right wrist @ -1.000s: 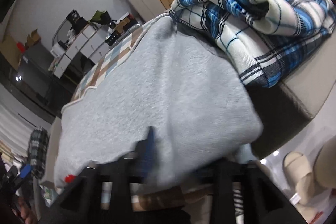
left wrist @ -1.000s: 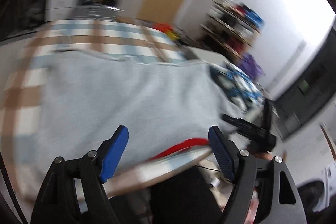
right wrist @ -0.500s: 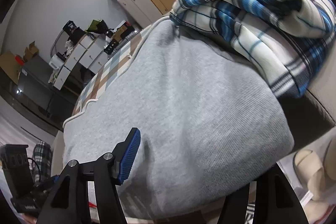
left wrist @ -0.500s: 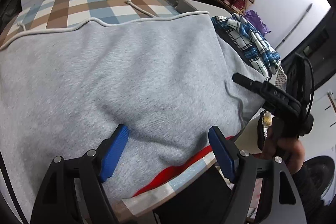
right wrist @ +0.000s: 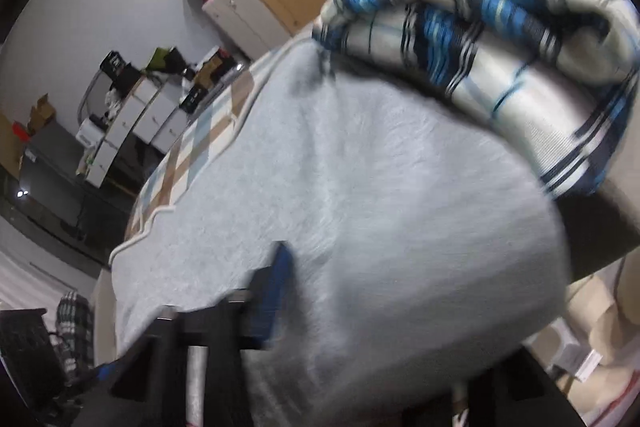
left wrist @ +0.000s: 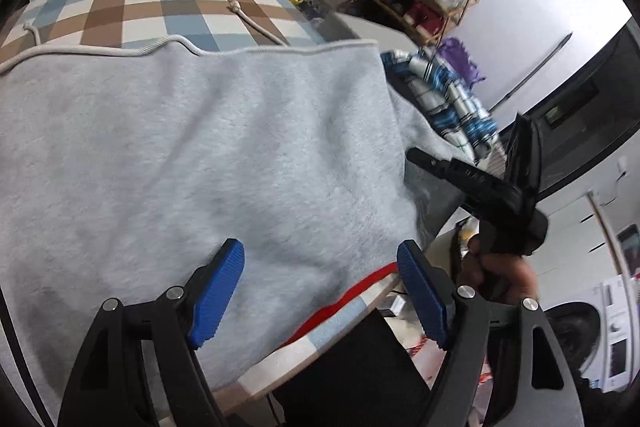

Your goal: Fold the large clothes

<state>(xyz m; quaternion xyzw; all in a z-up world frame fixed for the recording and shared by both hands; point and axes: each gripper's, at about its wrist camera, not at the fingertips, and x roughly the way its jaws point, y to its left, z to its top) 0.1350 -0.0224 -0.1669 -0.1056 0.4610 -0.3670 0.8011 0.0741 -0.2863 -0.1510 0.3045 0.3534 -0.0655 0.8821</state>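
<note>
Grey sweatshirt [left wrist: 224, 155] spread flat on the checked table [left wrist: 168, 7], near edge overhanging, its right side against the folded plaid shirt [right wrist: 500, 39]. Left gripper [left wrist: 320, 291] poised wide open over the hem, holding nothing, apparently ready to pinch. Right gripper [right wrist: 280, 291]: cloth hides one finger; closure cannot be told

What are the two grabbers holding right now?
The left gripper is open and holds nothing. The right gripper's fingers are buried in the grey sweatshirt's near edge; a grip cannot be confirmed.
</note>
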